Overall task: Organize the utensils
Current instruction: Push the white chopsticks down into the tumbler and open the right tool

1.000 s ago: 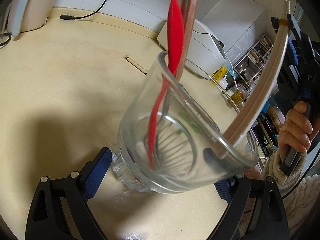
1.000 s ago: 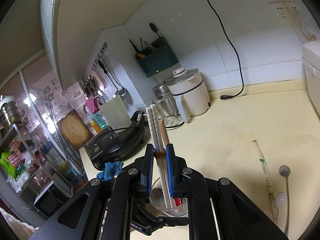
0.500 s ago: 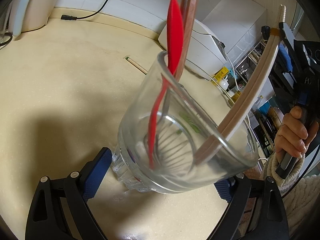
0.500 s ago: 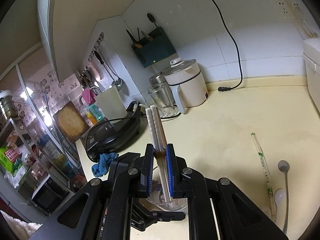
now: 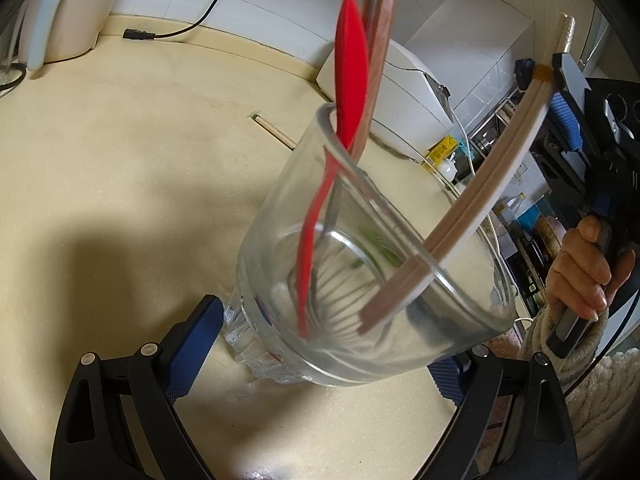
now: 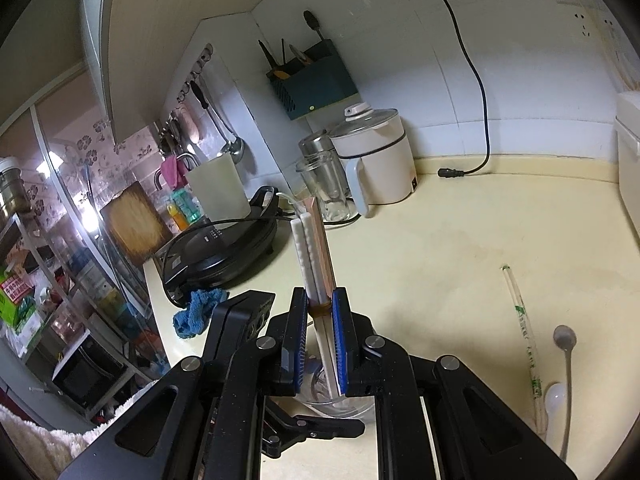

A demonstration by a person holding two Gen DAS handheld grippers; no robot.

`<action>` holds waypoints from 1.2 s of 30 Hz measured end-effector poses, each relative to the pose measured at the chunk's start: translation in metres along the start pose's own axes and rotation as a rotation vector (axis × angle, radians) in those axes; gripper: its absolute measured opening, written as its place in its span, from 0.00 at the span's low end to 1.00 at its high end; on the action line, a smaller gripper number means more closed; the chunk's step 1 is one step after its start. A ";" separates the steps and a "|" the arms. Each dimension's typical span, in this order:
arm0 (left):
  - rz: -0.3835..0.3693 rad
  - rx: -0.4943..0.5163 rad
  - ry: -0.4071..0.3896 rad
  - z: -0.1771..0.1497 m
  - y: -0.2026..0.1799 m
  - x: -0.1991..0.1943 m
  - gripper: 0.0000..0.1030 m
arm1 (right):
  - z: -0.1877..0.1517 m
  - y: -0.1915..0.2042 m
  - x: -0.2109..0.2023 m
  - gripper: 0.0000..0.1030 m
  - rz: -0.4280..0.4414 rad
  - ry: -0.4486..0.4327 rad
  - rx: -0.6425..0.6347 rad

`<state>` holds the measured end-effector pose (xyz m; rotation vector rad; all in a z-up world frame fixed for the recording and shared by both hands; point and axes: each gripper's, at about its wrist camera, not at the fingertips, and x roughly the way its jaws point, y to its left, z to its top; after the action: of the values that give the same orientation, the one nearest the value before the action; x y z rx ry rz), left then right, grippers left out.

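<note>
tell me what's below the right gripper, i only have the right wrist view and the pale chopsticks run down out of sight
Observer: The bundled pale chopsticks have their lower ends inside the clear drinking glass.
Operator: anything else in the glass
Observer: A red plastic spoon and brown chopsticks, leaning on the far rim.
Operator: who steadies the glass
Observer: The left gripper, its blue pads on either side of the glass base.

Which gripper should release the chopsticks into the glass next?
Right. The right gripper is shut on the chopsticks, whose tips are already inside the glass; the left gripper is clamped on the glass.
</note>
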<state>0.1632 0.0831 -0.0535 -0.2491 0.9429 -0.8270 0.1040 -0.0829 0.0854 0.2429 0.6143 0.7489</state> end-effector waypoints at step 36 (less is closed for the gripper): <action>0.005 0.004 0.001 0.000 0.000 0.001 0.92 | -0.007 0.020 0.020 0.12 -0.121 0.100 -0.092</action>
<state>0.1634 0.0826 -0.0536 -0.2430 0.9426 -0.8239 0.0995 -0.0546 0.0791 0.0835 0.6818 0.6738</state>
